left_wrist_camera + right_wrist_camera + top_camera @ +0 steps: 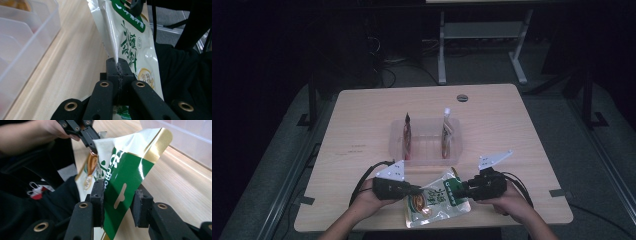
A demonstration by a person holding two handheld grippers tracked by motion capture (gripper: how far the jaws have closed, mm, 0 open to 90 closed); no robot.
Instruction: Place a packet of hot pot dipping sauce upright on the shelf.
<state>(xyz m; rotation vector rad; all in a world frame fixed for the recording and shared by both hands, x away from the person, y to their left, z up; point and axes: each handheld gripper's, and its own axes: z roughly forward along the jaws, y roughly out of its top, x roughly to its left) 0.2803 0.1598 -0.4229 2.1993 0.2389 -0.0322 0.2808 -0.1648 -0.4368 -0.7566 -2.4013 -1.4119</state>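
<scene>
Nearest the high camera, at the table's near edge, a cream and green sauce pouch [435,199] is held up between the two grippers, on the near side of the clear plastic bin [426,123] that sits in the middle of the wooden table [362,115].

Left gripper [416,190] pinches the pouch's edge on the left: in the left gripper view its jaws are pressed fully together with the pouch's seam [115,47] caught between the pads, and the pouch [130,37] rises from them toward the far hand. Beside it in that view runs the bin's translucent wall [30,37].

Right gripper [463,187] stands at the pouch's green header end, on the right. In the right gripper view the green header [125,182] with its hang slot passes between the two jaws. The left pad lies against the pouch, while the right pad stands a little clear of it, so the jaws are narrowed but not clamped.

Inside the bin, which is split into compartments by low dividers, two other pouches stand upright on edge: a dark reddish one [407,137] against its left end and a lighter one with a white top [446,135] toward its right end. The space between them holds nothing I can make out.
</scene>
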